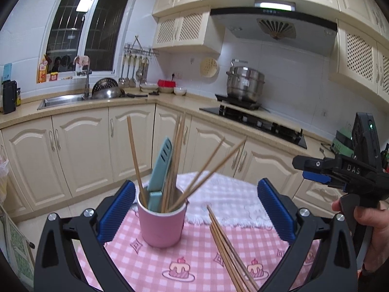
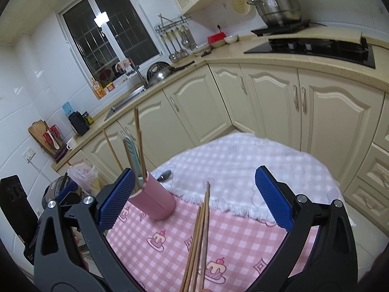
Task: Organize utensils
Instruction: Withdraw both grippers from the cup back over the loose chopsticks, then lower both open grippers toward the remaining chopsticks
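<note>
A pink cup [image 1: 161, 221] stands on the counter [image 1: 155, 262] under a pink checked cloth, already holding several chopsticks and a pale blue spatula [image 1: 159, 168]. Just to the cup's right lies a loose bundle of chopsticks [image 1: 228, 250], not yet put away. The left tongs [image 1: 195, 209] hang wide open around the cup, gripping nothing; the right tongs [image 2: 194, 199] are likewise spread and empty above the bundle, the cup at their left. A spoon [image 2: 165, 175] rests behind the cup. The sorting looks partly done: the next move likely calls for closing the right tongs on the loose chopsticks and standing them in the cup
</note>
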A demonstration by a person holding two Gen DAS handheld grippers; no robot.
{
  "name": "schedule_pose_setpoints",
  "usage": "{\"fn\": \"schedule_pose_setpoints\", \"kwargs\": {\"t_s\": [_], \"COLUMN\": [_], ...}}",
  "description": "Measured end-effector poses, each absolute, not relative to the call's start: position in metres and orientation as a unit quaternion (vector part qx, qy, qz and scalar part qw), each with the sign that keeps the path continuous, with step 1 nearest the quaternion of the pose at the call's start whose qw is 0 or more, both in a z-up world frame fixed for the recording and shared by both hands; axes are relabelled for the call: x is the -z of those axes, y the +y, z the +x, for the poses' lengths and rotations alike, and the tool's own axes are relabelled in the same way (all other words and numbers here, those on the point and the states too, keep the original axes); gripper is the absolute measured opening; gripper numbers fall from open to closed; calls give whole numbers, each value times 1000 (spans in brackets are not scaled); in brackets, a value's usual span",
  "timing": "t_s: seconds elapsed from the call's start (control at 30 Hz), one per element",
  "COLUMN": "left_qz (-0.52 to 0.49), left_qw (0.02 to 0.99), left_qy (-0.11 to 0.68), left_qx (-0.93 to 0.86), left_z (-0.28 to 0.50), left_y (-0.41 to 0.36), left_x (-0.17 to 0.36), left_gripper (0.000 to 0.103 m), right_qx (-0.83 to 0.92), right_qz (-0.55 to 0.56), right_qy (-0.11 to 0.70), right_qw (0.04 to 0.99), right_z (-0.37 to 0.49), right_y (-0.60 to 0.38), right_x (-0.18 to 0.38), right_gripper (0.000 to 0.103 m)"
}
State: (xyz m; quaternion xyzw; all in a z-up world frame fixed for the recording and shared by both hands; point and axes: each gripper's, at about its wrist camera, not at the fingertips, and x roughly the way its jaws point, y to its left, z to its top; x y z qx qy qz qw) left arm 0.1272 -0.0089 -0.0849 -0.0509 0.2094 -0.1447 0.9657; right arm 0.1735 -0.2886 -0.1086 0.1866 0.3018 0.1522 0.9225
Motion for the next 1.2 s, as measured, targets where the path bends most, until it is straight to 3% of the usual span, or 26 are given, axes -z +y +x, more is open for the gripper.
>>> {"fn": "schedule_pose_setpoints", "kwargs": {"t_s": [1.2], "left_qz": [76], "left_qw": [875], "left_qy": [463], "left_qx": [118], "left_z": [161], "left_y": [-75], "left_x": [246], "left_gripper": [98], "right_qx": [-104], "right_qz": [147], "right_qy": [448], "right_qw": [876], "right_z": [174], "right_y": [-306], "right_x": [205], "right_gripper": [97]}}
